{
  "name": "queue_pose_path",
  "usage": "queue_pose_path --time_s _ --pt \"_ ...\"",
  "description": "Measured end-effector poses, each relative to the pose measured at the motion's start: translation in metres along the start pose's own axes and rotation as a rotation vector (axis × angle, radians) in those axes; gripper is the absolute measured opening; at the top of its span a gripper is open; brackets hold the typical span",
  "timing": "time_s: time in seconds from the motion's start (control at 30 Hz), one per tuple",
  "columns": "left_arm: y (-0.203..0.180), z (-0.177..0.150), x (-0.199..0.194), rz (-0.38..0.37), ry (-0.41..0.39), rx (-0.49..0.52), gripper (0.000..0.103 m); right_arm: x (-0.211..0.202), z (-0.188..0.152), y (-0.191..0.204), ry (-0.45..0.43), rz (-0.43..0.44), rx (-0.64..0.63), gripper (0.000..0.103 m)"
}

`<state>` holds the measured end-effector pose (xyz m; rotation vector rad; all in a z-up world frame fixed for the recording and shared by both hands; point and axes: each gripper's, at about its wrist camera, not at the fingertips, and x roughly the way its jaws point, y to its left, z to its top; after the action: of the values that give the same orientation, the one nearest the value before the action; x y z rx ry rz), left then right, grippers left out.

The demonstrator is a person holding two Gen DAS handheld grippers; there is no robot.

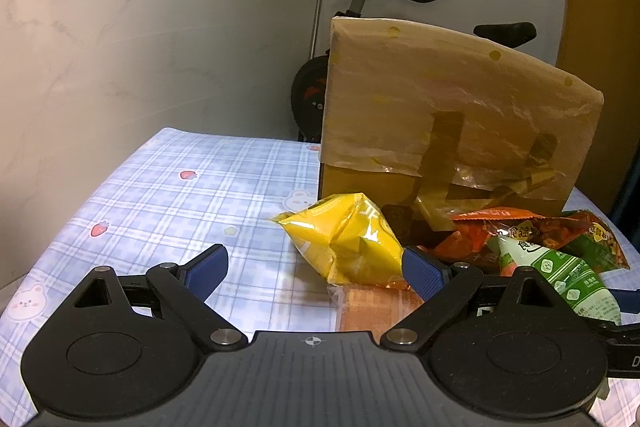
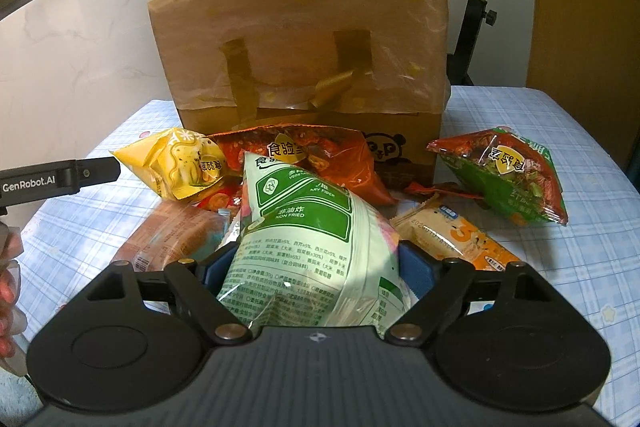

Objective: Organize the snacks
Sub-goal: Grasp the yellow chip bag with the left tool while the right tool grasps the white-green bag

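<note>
the left gripper (image 1: 316, 269) is held low and tipped downward. its two blue pads (image 1: 208, 269) are spread wide apart, and nothing is pressed between them. the right gripper (image 2: 316, 267) is tipped downward too. its jaws are spread wide, and a pale green snack bag (image 2: 316, 243) is squeezed between its blue pads. in the right wrist view, part of a hand (image 2: 10, 291) is seen at the left edge.
</note>
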<state>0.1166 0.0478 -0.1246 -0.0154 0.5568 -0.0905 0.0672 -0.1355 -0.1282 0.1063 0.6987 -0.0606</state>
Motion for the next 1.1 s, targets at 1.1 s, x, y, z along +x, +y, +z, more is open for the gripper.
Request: queue_pose_path --time_s 1.1 --pt "0.032 0.018 0.102 -0.123 0.122 -0.382 0.096 0.001 -0.002 0.002 -0.002 0.002 -0.016 0.085"
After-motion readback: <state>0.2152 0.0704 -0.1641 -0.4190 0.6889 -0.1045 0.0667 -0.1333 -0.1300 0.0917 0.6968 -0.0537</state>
